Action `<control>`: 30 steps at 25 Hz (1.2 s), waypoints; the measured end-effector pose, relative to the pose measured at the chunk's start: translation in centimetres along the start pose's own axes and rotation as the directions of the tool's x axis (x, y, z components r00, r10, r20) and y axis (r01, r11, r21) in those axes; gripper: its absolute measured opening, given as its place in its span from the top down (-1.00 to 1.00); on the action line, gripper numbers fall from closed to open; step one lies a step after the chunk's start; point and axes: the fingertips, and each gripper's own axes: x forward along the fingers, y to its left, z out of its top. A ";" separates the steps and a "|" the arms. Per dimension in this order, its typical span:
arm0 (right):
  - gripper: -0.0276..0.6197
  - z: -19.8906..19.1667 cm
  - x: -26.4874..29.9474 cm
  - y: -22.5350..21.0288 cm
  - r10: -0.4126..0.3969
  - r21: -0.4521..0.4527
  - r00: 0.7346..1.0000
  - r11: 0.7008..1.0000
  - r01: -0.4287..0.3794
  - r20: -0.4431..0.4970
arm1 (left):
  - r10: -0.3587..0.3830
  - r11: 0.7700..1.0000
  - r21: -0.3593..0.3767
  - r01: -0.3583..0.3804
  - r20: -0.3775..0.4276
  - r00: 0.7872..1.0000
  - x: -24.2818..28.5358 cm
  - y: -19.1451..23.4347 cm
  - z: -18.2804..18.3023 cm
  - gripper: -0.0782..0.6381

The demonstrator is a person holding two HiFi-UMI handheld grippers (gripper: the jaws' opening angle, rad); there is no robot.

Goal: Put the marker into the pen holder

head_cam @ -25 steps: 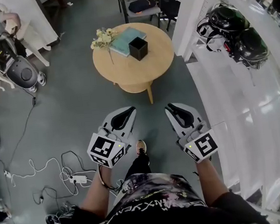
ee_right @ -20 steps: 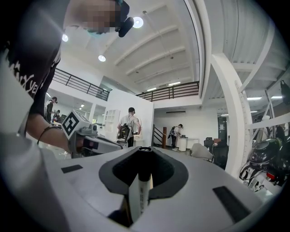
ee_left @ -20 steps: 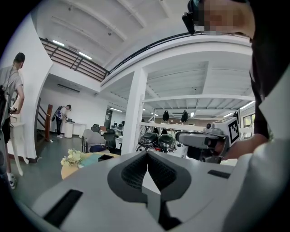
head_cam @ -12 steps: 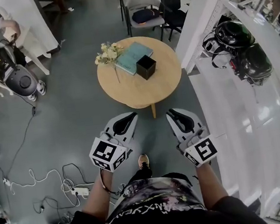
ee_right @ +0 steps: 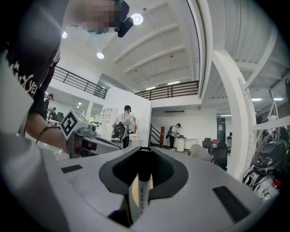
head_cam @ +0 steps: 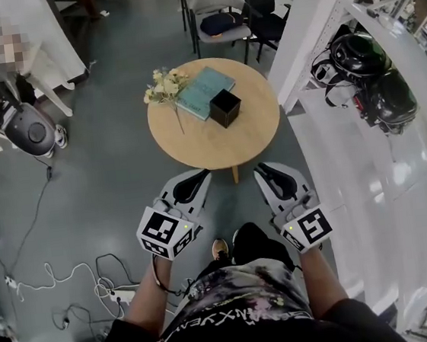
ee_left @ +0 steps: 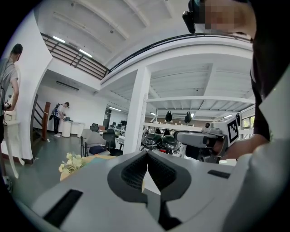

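A black square pen holder stands on the round wooden table, ahead of both grippers. In the right gripper view a white marker with a black cap stands upright between the jaws, and my right gripper is shut on it. The head view shows that gripper just short of the table's near edge; the marker itself is hidden there. My left gripper has its jaws closed together on nothing. It hangs beside the right one, also off the table.
A teal book and a bunch of pale flowers lie on the table left of the holder. Chairs stand behind it. A white pillar and shelving with helmets run along the right. Cables trail on the floor at the left.
The view has come closer to the table, which now lies just ahead of the grippers. A leg has swung forward below them. Both grippers stay shut as before.
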 end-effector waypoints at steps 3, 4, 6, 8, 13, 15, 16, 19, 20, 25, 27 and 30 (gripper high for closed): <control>0.77 -0.2 1.0 -0.8 -0.001 0.002 1.000 1.000 0.001 0.004 | -0.002 1.000 0.006 0.002 -0.001 1.000 0.8 0.9 0.2 0.72; 0.77 -0.3 1.4 -1.1 0.000 0.003 1.000 1.000 0.000 0.006 | -0.002 1.000 0.008 0.002 -0.001 1.000 1.1 1.2 0.3 0.72; 0.77 -0.4 2.2 -1.5 0.003 0.005 1.000 1.000 -0.003 0.009 | 0.001 1.000 0.011 -0.001 -0.004 1.000 1.6 2.0 0.3 0.72; 0.77 -0.6 3.0 -2.1 0.009 0.005 1.000 1.000 -0.009 0.013 | 0.005 1.000 0.016 -0.005 -0.007 1.000 2.2 2.8 0.2 0.72; 0.77 -1.3 5.3 -4.3 0.007 0.009 1.000 1.000 -0.007 0.024 | 0.010 1.000 0.023 -0.010 -0.011 1.000 4.3 5.0 0.2 0.72; 0.77 -1.4 6.2 -5.2 0.004 0.011 1.000 1.000 -0.005 0.027 | 0.006 1.000 0.027 -0.005 -0.016 1.000 5.2 5.8 0.3 0.72; 0.77 -1.4 6.6 -5.6 0.004 0.013 1.000 1.000 -0.004 0.028 | 0.003 1.000 0.029 -0.002 -0.020 1.000 5.6 6.1 0.3 0.72; 0.77 -1.7 7.9 -6.7 0.006 0.018 1.000 1.000 -0.006 0.024 | 0.001 1.000 0.029 0.000 -0.024 1.000 6.8 7.2 0.4 0.72; 0.77 -1.8 8.3 -7.2 0.006 0.019 1.000 1.000 -0.007 0.024 | 0.001 1.000 0.028 0.000 -0.024 1.000 7.3 7.7 0.5 0.72; 0.77 -1.8 11.0 -9.8 0.010 0.026 1.000 1.000 -0.011 0.029 | 0.005 1.000 0.019 -0.004 -0.032 0.999 9.7 9.9 0.9 0.72; 0.77 -1.8 12.2 -10.8 0.014 0.031 0.999 0.999 -0.015 0.033 | 0.010 1.000 0.015 -0.010 -0.035 0.999 10.6 10.9 1.0 0.72; 0.77 -1.8 13.9 -12.2 0.025 0.040 0.999 0.999 -0.026 0.037 | 0.019 1.000 0.007 -0.019 -0.042 0.999 12.1 12.3 1.2 0.72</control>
